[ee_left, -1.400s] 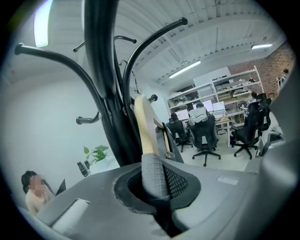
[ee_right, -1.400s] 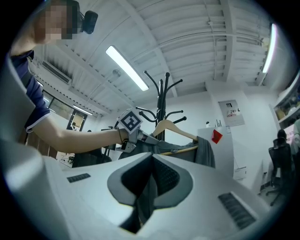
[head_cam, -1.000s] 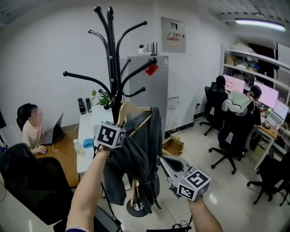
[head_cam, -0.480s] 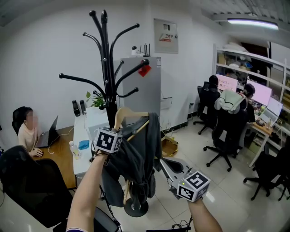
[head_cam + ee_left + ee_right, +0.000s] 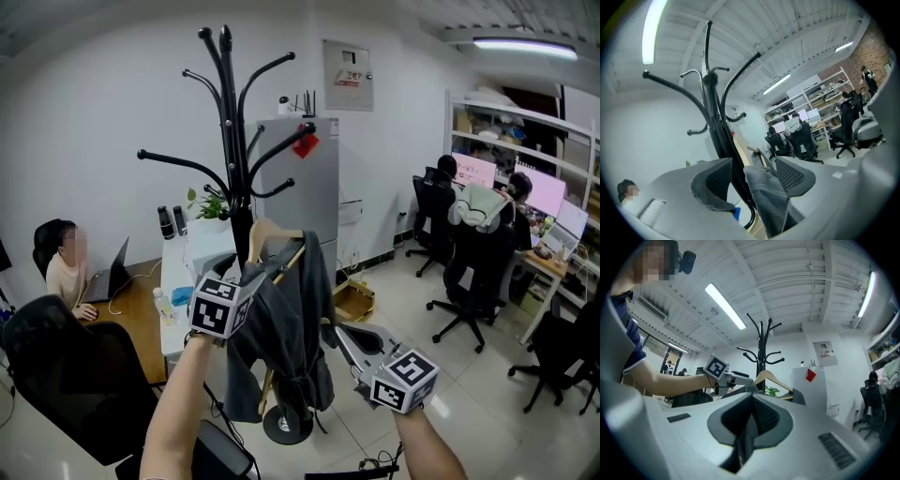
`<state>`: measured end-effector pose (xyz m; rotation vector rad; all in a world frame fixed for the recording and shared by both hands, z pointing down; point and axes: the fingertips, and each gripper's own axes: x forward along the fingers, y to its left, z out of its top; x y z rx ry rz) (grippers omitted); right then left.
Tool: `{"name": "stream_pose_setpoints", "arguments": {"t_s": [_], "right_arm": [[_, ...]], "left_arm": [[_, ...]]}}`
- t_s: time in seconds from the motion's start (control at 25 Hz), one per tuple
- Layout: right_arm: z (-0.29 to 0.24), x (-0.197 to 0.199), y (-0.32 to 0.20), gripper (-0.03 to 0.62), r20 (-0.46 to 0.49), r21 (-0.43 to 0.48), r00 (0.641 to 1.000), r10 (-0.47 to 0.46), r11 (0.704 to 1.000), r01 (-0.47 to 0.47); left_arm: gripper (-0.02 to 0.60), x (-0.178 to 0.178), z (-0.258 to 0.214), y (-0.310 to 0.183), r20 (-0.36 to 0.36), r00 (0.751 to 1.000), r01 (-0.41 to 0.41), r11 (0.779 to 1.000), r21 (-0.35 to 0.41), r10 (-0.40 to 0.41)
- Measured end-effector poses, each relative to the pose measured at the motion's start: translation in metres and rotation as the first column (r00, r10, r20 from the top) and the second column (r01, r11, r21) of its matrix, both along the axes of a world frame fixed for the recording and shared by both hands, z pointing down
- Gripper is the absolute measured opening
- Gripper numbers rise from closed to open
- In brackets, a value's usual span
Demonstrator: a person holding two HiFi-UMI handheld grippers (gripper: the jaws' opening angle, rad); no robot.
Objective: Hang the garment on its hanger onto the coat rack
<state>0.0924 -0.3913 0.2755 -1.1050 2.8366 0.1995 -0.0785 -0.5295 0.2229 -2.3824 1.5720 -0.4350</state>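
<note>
A black coat rack (image 5: 234, 141) stands in the middle of the room. A dark grey garment (image 5: 291, 328) drapes over a wooden hanger (image 5: 267, 234) right against the rack's pole; the hanger's hook is hidden. My left gripper (image 5: 253, 278) is at the hanger's left shoulder. Its jaws are opening: in the left gripper view (image 5: 753, 161) they stand wide apart, with a fold of garment (image 5: 764, 197) and the pole (image 5: 712, 108) between them, unpressed. My right gripper (image 5: 330, 328) is at the garment's right edge, its jaws (image 5: 751, 397) shut on a strip of the cloth (image 5: 745, 441).
A person (image 5: 66, 267) sits at a wooden desk at the left, and a black office chair (image 5: 66, 375) stands close in front of me. A grey cabinet (image 5: 309, 178) rises behind the rack. A cardboard box (image 5: 356, 300) lies on the floor. More chairs (image 5: 469, 281) and desks fill the right.
My left gripper's jaws have come apart off the hanger and the gripper has dropped slightly. The garment stays hanging at the rack. The right gripper keeps its hold.
</note>
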Motion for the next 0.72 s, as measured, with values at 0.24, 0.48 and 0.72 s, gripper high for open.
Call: {"name": "stream_pose_setpoints", "arguments": {"t_s": [0.24, 0.48, 0.72], "right_arm": [[0.002, -0.011, 0.003, 0.000, 0.009, -0.011, 0.999, -0.031, 0.999, 0.031], [0.015, -0.026, 0.004, 0.000, 0.001, -0.035, 0.998, -0.061, 0.997, 0.061], [0.038, -0.036, 0.006, 0.000, -0.007, -0.086, 0.996, -0.086, 0.993, 0.085]], "left_arm": [[0.188, 0.014, -0.002, 0.086, -0.143, 0.987, -0.052, 0.992, 0.112, 0.068], [0.002, 0.042, 0.071, 0.126, -0.290, 0.947, -0.150, 0.989, -0.014, 0.140], [0.002, 0.057, 0.115, 0.133, -0.424, 0.895, -0.193, 0.977, -0.091, 0.138]]}}
